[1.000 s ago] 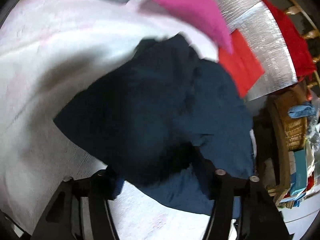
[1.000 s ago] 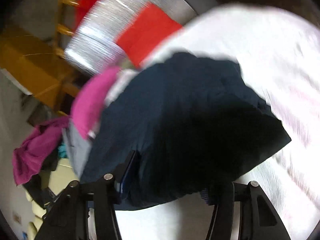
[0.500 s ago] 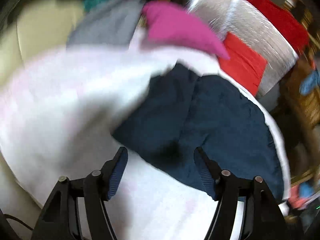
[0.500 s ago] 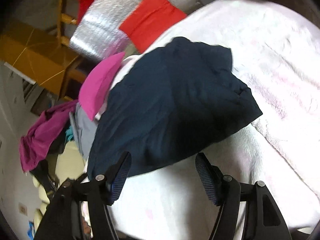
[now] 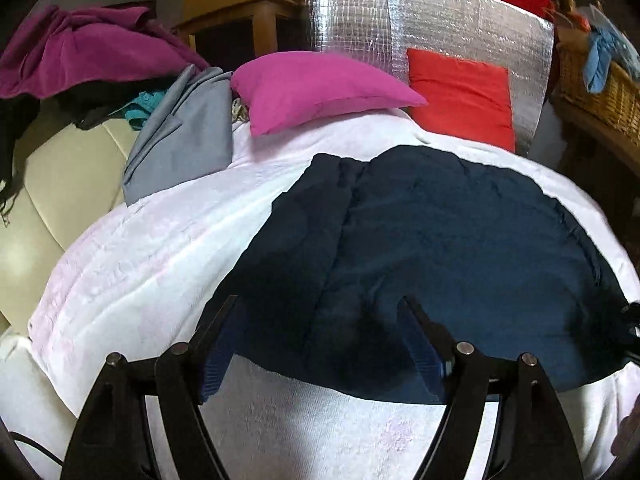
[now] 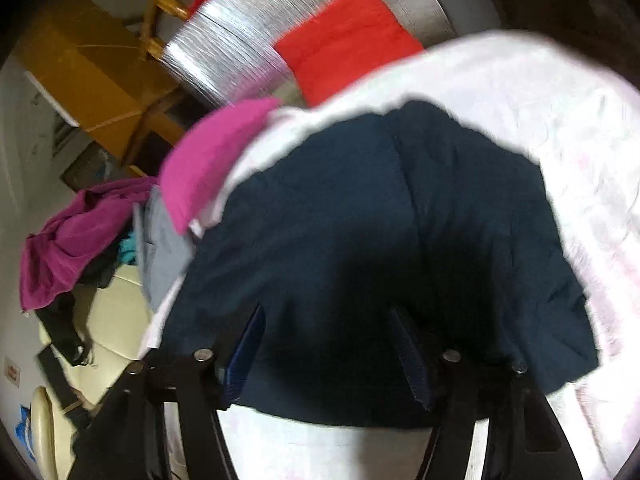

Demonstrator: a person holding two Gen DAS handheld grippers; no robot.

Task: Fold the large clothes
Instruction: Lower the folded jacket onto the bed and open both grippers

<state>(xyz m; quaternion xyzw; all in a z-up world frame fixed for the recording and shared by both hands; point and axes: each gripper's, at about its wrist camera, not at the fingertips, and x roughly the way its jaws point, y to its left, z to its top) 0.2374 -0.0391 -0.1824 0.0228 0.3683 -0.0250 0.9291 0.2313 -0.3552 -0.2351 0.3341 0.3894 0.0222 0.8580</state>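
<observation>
From the left wrist camera, the left gripper is seen with its two fingers spread wide apart and nothing clamped between them. Blue ribbed pads line the inner faces of the black fingers. Directly ahead of and between the fingertips a navy garment is spread flat; its fabric looks soft and slightly crinkled, with a raised seam or fold running away from the gripper. It is laid on a white, lightly textured blanket with faint pink patterning. Beyond the garment, a magenta pillow and a red folded cloth are found, the latter against a shiny quilted foil sheet. To the far left of the gripper a grey garment and a crumpled purple garment are draped; a wicker basket is seen far to the right.

From the right wrist camera, blurred, the right gripper is likewise held with fingers parted, gripping nothing, and is angled down over the near edge of the navy garment, which fills the space just ahead of the fingertips. The white blanket is seen to the right and beyond, the magenta pillow ahead to the left, and the red cloth and foil sheet farther off.
</observation>
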